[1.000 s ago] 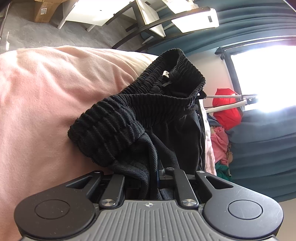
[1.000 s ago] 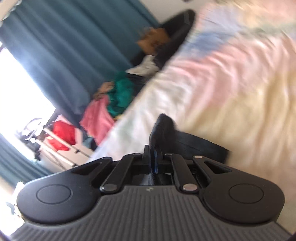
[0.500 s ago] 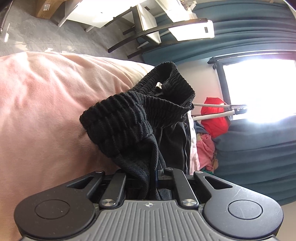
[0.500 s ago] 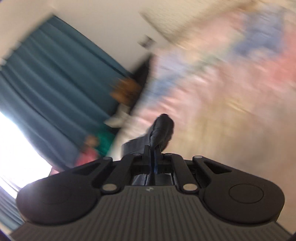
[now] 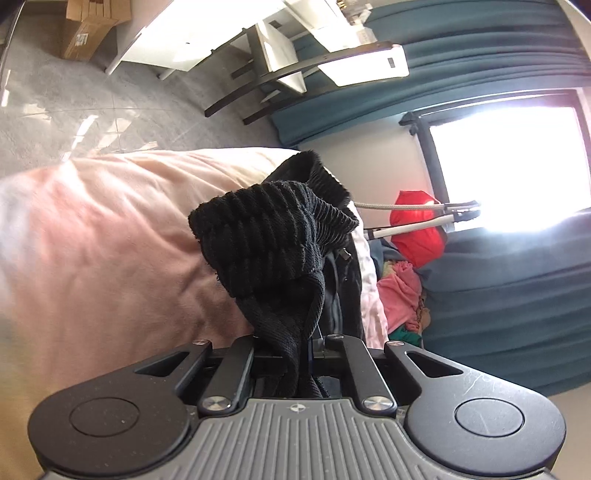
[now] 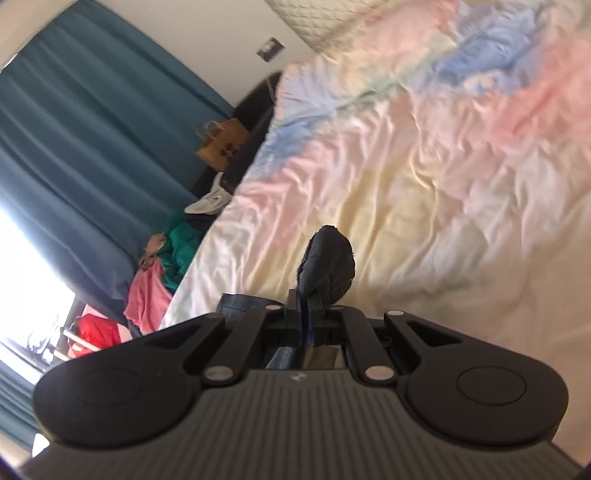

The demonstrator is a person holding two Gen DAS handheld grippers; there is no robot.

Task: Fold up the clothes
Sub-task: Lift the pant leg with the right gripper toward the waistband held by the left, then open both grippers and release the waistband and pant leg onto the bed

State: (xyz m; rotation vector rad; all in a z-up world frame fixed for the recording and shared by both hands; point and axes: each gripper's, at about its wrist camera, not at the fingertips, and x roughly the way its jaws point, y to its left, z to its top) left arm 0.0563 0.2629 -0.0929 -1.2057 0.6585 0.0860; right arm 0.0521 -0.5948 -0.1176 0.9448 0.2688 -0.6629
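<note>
- Pinching black ribbed garment (image 5: 273, 243): left gripper (image 5: 295, 343) clamps the bunched knit, which rises off the pink bedspread (image 5: 103, 236).
- Right gripper (image 6: 306, 310) is pressed together on a dark fabric edge (image 6: 328, 258), above the pastel duvet (image 6: 424, 177).
- Beyond the bed edge: heap of pink and green clothes (image 6: 162, 273), red bag (image 5: 417, 236).
- Far back: teal curtains (image 6: 74, 129), bright window (image 5: 509, 166).

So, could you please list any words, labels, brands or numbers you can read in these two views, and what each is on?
None can be read.
Cardboard box: a white label, print too small.
Brown paper bag: a dark red mark, blurred.
Wall plate: no readable marking.
</note>
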